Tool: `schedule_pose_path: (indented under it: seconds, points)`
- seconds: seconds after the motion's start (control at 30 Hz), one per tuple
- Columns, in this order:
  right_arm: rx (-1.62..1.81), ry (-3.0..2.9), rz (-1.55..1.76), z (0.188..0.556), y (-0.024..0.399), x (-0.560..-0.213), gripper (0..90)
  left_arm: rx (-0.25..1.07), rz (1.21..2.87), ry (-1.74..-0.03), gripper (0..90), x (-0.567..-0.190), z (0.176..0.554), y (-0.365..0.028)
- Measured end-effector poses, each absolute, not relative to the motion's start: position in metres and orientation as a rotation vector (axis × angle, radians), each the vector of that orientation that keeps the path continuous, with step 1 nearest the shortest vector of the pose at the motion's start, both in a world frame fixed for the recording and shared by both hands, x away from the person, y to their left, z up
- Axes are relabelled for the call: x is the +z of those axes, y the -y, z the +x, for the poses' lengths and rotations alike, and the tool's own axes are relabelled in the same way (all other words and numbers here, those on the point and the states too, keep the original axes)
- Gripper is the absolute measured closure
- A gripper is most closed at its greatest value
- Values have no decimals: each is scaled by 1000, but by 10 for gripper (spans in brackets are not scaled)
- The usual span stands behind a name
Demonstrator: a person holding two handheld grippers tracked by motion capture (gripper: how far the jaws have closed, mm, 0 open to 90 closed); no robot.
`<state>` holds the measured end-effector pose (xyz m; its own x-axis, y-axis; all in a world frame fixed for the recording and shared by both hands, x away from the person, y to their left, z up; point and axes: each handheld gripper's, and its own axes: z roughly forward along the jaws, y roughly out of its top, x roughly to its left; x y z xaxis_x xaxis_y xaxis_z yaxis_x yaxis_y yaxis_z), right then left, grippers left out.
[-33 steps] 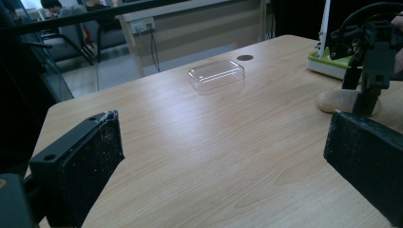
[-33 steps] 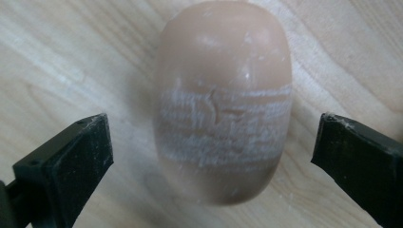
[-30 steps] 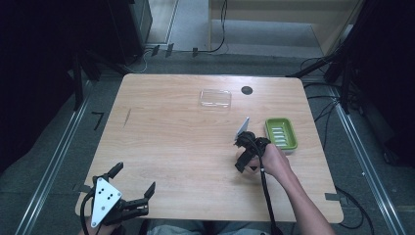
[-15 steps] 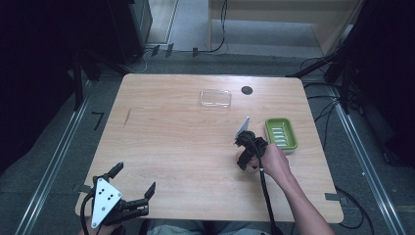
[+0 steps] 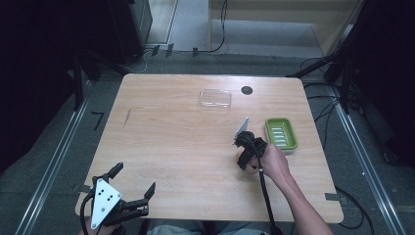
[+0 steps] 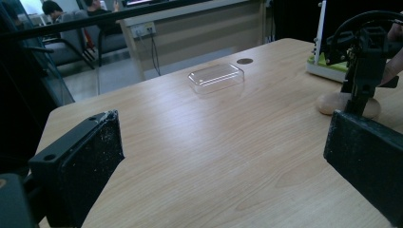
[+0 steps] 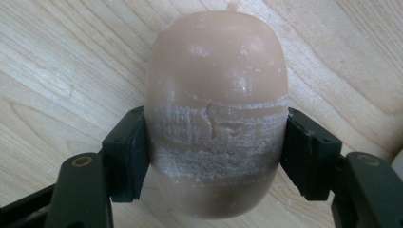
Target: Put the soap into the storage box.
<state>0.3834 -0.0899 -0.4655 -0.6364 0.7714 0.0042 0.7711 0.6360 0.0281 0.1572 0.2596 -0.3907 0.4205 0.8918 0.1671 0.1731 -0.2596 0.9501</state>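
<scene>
A tan oval soap bar (image 7: 216,109) lies on the wooden table (image 5: 171,142), and my right gripper (image 7: 217,152) points down over it. Its jaws have just been closing, and both pads (image 7: 138,152) now press on the bar's sides, across a scuffed white band. From the left gripper view the soap bar (image 6: 332,102) rests on the table under the right gripper (image 6: 361,90). In the high view the right gripper (image 5: 246,152) is right of the table's middle. My left gripper (image 5: 134,178) stands open at the near left corner, with nothing between its jaws (image 6: 223,156).
A green soap dish (image 5: 281,133) sits just right of the right gripper. A clear plastic lid (image 5: 216,98) lies near the far edge, beside a dark round hole (image 5: 247,90) in the tabletop. Cables and dark equipment surround the table.
The right gripper's jaws have drawn together on the soap bar. Neither hand has shifted its place.
</scene>
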Motion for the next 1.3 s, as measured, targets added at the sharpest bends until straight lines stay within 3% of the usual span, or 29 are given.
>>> schedule_pose_path:
  seconds: [1.3]
  points:
    - [21, -2873, 1307, 385, 109, -434, 337, 930, 1711, -929, 0, -391, 158, -259]
